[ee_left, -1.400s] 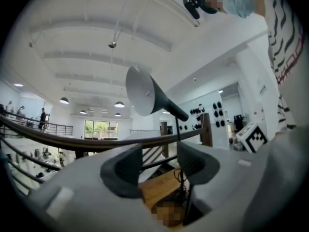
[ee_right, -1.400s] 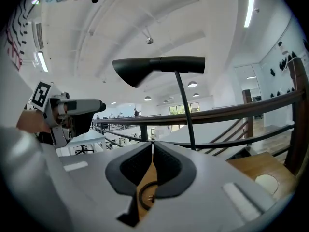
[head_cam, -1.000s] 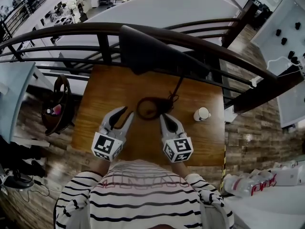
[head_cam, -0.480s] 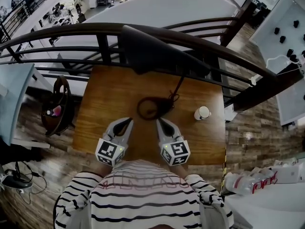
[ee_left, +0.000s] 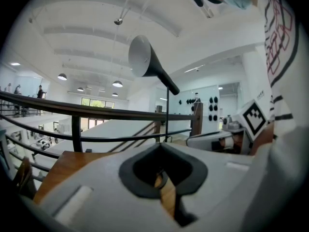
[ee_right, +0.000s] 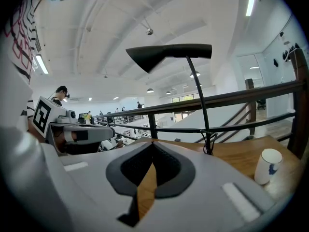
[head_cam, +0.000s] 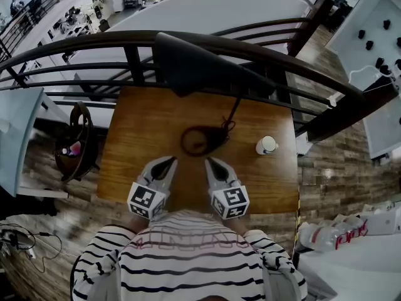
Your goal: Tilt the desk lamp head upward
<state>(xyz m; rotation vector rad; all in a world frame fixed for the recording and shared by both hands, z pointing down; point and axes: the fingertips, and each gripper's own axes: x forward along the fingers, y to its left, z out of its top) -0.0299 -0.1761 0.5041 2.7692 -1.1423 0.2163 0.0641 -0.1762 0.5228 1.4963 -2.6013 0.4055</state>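
Observation:
The black desk lamp stands on the wooden table (head_cam: 135, 130). Its ring base (head_cam: 199, 141) lies mid-table, and its cone head (head_cam: 200, 68) rides high on a thin stem (ee_right: 198, 100). In the left gripper view the lamp head (ee_left: 145, 59) opens up and to the left. In the right gripper view the head (ee_right: 166, 54) lies about level. My left gripper (head_cam: 169, 162) and right gripper (head_cam: 210, 163) hover side by side at the near table edge, short of the base. Both are shut and empty, well below the head.
A white cup (head_cam: 266, 145) stands on the table right of the lamp base, also the cup (ee_right: 267, 166) in the right gripper view. A dark railing (head_cam: 125, 39) runs behind the table. A dark chair-like object (head_cam: 75, 143) sits off the left edge.
The left gripper's jaws stood apart a second ago and are now shut on nothing. Both grippers have drawn back from the lamp base toward the near table edge.

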